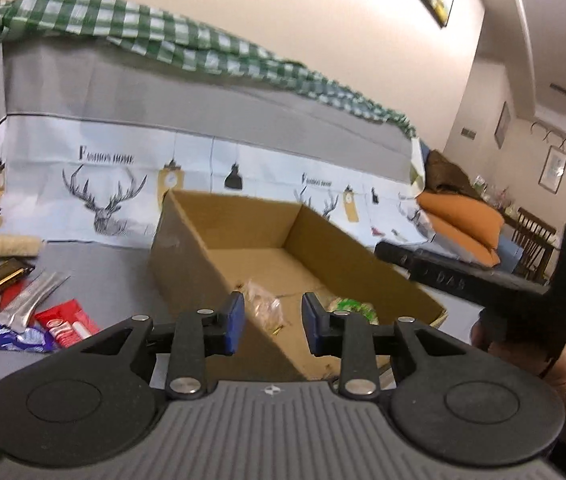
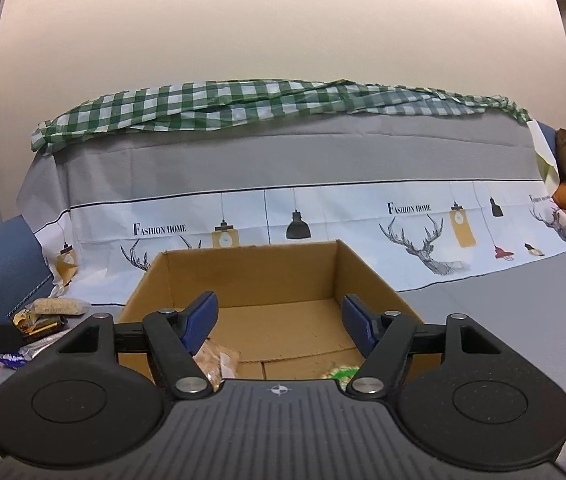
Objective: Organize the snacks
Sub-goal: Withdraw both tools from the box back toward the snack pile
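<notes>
Two snack packets [image 1: 265, 306] lie in one cardboard box [image 2: 283, 280]; both grippers' jaws gape empty.

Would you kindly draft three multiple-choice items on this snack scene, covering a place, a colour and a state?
1. Where is the clear snack bag?
A. inside the box
B. on the checked cloth
C. on the orange cushion

2. What colour is the wrapper beside the purple one?
A. green
B. red
C. white

3. How do the right gripper jaws stand?
A. shut on a bar
B. shut, empty
C. open, empty

Key: 1 A, it lies on the box floor; 2 B, it is red; 3 C, a wide gap holds nothing.
</notes>
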Demonstrator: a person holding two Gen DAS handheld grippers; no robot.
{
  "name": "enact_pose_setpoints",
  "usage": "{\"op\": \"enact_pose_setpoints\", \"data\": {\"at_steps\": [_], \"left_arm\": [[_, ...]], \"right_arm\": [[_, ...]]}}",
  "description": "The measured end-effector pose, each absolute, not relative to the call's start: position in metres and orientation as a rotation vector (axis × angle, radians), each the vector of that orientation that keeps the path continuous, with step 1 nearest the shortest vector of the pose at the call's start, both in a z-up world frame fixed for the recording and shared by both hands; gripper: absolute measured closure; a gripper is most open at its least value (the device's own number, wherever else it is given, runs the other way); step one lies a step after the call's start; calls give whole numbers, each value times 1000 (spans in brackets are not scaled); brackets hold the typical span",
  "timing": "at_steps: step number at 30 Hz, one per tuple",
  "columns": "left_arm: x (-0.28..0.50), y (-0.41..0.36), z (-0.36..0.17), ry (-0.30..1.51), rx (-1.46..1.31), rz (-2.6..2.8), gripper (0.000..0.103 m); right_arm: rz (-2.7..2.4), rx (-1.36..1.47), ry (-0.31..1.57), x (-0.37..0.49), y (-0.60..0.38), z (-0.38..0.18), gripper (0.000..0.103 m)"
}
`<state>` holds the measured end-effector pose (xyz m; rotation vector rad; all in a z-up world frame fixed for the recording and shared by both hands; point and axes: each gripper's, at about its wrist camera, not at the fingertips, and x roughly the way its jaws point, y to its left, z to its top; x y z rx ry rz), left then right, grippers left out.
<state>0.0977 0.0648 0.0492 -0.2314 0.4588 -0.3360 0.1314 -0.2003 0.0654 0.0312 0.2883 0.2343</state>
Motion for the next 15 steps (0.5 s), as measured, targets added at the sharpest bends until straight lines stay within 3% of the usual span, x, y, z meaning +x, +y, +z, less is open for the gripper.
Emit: {"op": "enact_pose_setpoints", "data": {"at_steps": [6,11,15], "left_arm": [[94,91,55,500,-242,-346,71],[96,116,66,475,-48,-266,71],[92,163,29,528,-216,-104,71]], "right_arm": [[275,91,322,136,-188,71,40],[312,150,350,138,-177,73,44],[376,150,369,134,-163,70,44]]}}
